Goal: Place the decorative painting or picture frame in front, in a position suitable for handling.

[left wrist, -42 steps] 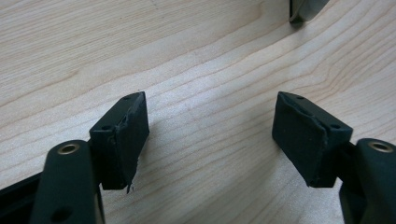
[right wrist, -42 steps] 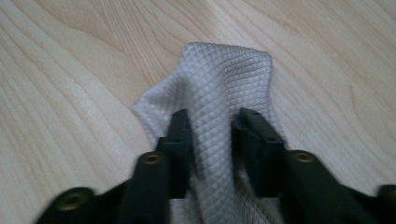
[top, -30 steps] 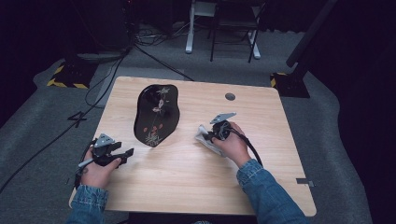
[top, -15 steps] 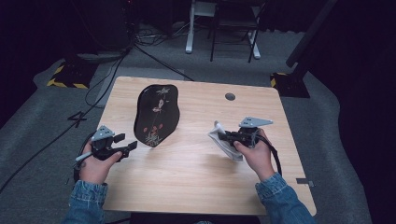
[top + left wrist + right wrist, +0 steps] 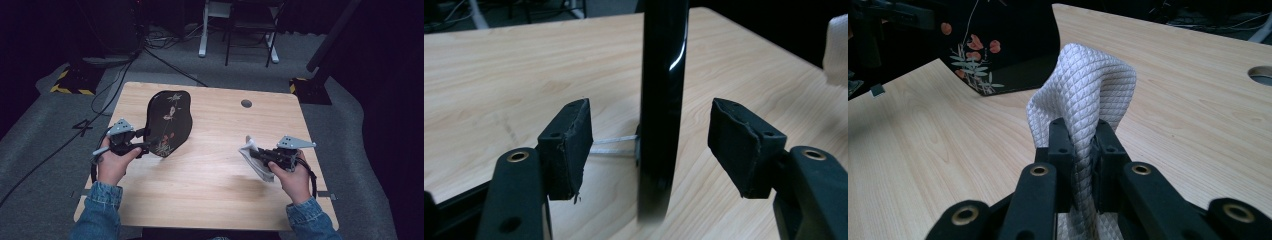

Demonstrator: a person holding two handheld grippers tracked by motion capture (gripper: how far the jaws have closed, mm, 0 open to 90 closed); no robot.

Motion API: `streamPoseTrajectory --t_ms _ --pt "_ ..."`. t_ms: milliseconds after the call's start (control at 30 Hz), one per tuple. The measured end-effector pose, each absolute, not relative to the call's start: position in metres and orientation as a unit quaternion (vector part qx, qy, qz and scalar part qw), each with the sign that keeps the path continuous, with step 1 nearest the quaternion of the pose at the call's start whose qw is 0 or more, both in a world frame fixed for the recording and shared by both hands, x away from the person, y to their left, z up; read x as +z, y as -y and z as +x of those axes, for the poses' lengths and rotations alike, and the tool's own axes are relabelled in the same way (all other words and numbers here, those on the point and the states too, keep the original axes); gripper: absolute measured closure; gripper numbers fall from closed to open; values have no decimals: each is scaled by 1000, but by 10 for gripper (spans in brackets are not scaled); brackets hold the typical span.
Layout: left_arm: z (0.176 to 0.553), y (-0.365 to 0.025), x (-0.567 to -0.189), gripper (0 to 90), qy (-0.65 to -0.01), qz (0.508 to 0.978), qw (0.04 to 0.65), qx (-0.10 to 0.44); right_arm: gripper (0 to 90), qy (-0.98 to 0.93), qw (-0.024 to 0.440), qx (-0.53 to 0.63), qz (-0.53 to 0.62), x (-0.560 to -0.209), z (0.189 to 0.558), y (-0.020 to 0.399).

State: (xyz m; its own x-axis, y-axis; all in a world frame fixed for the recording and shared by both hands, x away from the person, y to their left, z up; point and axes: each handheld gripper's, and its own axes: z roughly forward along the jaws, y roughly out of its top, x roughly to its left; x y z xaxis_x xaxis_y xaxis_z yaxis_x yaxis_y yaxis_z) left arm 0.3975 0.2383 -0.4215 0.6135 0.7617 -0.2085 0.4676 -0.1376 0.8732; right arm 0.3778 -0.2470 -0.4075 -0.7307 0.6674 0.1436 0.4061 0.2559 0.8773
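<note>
A black lacquer tray [image 5: 169, 122] with painted flowers stands tilted up on its edge at the table's left middle. My left gripper [image 5: 142, 140] reaches around its left rim. In the left gripper view the tray's glossy rim [image 5: 663, 100] rises between the two pads of my left gripper [image 5: 659, 145], with a gap on each side, so the jaws are open. My right gripper [image 5: 252, 154] hovers over the table's right half, shut on a white quilted cloth [image 5: 260, 170]. The cloth [image 5: 1088, 85] bulges up from between the pressed pads of my right gripper [image 5: 1082, 140], and the tray [image 5: 998, 45] shows beyond.
The wooden table [image 5: 210, 200] has a round cable hole [image 5: 246, 103] near its far edge. Cables, chair legs and a dark stand lie on the grey floor behind the table. Bare wood lies between the two hands.
The tray, flat on the table a second ago, now stands raised on its edge with the left gripper at its rim. The right hand has carried the cloth to the right, away from the tray.
</note>
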Motion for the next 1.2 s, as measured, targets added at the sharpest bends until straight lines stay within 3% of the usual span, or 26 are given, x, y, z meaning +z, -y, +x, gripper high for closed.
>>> streamPoseTrajectory --t_ms 267,467,500,600,1200 --pt "418 -220 -415 459 -393 751 508 153 822 -775 141 505 353 -406 371 258" --pt "428 -217 -418 661 -380 757 509 151 822 -768 146 505 366 -407 365 269" --pt "429 -217 -419 661 -377 758 510 151 822 -767 146 506 367 -407 365 271" --pt "430 -219 -420 794 -377 755 515 153 822 -764 148 506 372 -407 361 275" --pt "413 -191 -410 805 -344 753 546 128 822 -763 154 501 377 -409 360 279"
